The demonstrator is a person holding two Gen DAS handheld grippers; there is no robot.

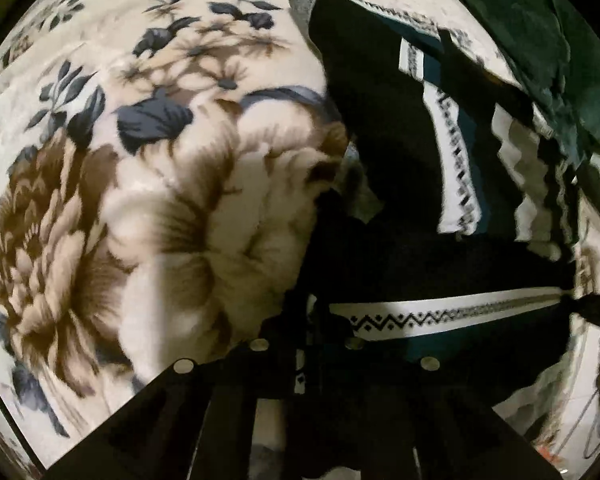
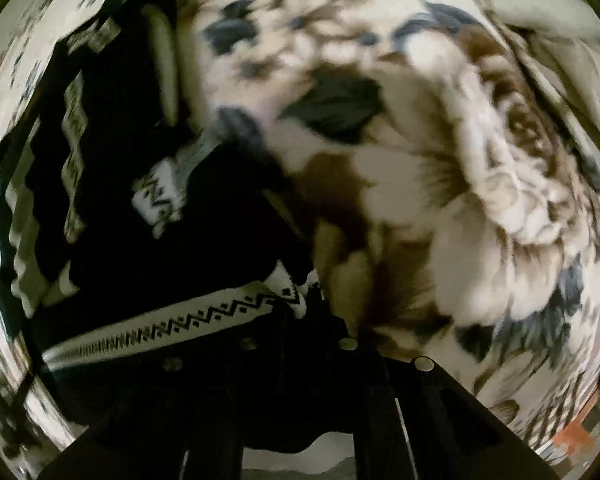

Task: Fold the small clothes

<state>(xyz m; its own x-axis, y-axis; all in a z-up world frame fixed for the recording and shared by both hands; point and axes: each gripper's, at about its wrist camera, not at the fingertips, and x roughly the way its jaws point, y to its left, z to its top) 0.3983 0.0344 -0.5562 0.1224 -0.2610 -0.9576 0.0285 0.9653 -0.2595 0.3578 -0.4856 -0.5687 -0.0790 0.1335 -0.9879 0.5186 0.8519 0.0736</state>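
A small dark garment with white zigzag-patterned bands lies on a floral blanket. My left gripper is shut on one end of its white patterned hem band, which stretches taut to the right. In the right wrist view my right gripper is shut on the other end of the same band, which runs off to the left. The garment hangs and bunches beyond the band. Both views are motion-blurred.
The cream blanket with brown flowers and blue leaves covers the whole surface. A dark green cloth lies at the far right of the left wrist view. A strip of pale floor shows at bottom right.
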